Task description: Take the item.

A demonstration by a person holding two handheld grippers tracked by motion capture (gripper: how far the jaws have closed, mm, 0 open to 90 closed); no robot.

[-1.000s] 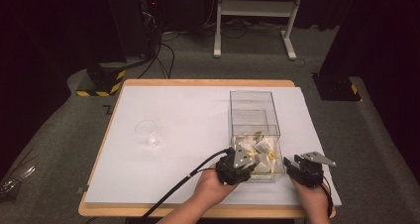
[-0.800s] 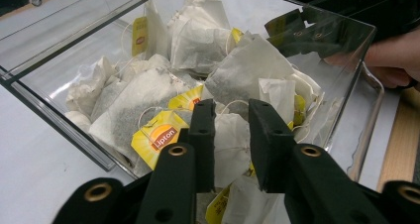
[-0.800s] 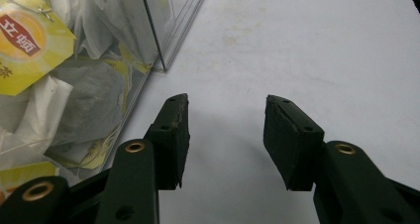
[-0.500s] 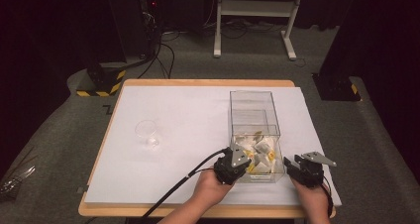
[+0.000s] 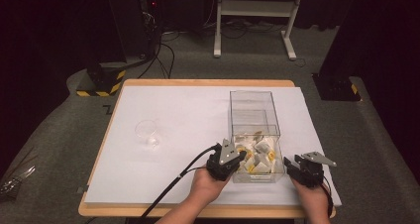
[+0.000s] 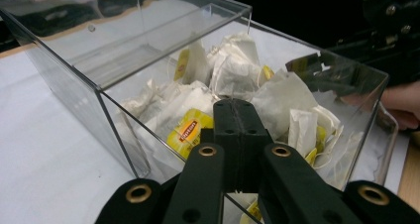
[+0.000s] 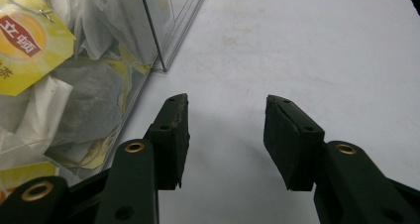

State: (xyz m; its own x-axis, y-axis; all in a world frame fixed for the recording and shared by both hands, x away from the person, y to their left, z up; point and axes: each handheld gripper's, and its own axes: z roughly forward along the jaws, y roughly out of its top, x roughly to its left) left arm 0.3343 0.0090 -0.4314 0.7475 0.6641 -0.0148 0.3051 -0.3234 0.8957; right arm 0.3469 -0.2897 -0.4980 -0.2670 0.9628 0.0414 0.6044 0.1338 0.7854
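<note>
Tea bags, white paper sachets with yellow tags, lie heaped in the near compartment of a clear plastic box that stands on the right half of the white surface; the far compartment of the box looks bare. The left gripper is poised over the near wall of the box, its jaws pressed together with nothing visible between them, the tips just above the heap and beside a bag with a yellow label. In the high view the left gripper sits at the box's near left corner. The right gripper rests low on the surface just outside the box's right wall, jaws spread wide and holding nothing; in the high view it stands just beside the near right corner. A small clear cup stands well apart on the left of the surface.

Risks, as judged from this arrangement: the bags are loose, overlapping and strung with tags, so a pinch into the heap may lift several at once or catch only a thread, letting a bag swing and drop short of the cup. The box is light and unbraced; a jaw catching its thin rim could drag or tip it. With its jaws shut, the left gripper must open before descending, or it will merely press the bags down.
</note>
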